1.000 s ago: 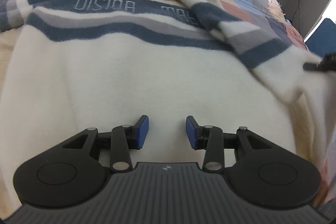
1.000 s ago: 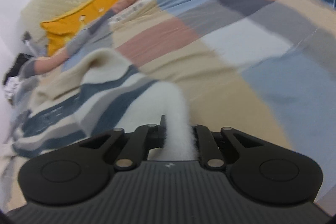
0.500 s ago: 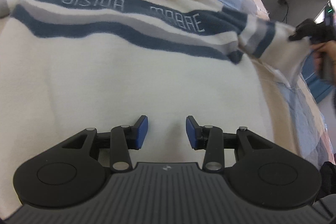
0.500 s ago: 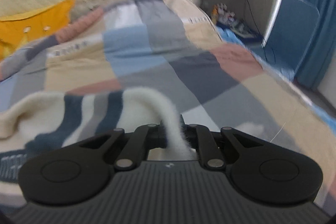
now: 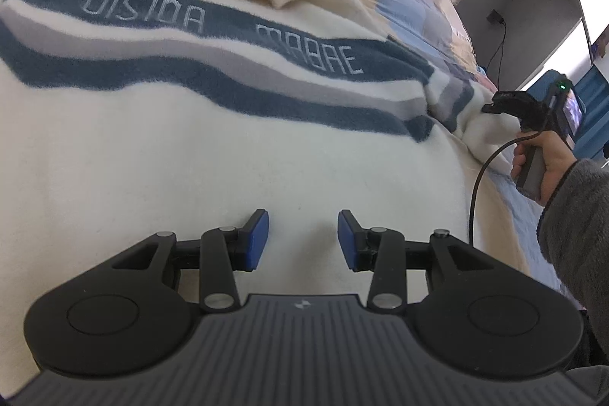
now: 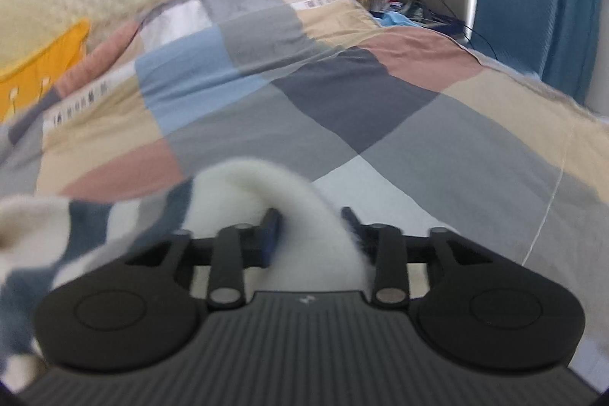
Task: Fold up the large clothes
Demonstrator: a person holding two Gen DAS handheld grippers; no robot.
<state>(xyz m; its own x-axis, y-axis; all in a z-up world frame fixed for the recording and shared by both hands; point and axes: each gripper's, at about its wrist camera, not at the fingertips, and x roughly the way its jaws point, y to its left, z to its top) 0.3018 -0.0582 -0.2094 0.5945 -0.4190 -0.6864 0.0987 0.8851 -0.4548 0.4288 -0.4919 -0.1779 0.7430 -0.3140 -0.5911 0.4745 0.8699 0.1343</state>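
Your left hand-held gripper [image 5: 303, 238] is hovering with its pads apart and empty over the cream body of the striped sweater [image 5: 190, 147], which is lying spread flat on the patchwork bed [image 6: 380, 124]. It's looking fluffy, floppy and light, so I'd be pinching hems, cuffs or shoulder seams. Your right hand-held gripper [image 6: 310, 233] has just been opening, with the sleeve cuff [image 6: 304, 208] sitting loose between the jaws.

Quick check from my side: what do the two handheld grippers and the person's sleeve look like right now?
Left gripper: black linkage fingers, blue pads, ribbed grey body. Right gripper: same build; the left view shows its green light, small screen and black cable. Sleeve: grey fleece.
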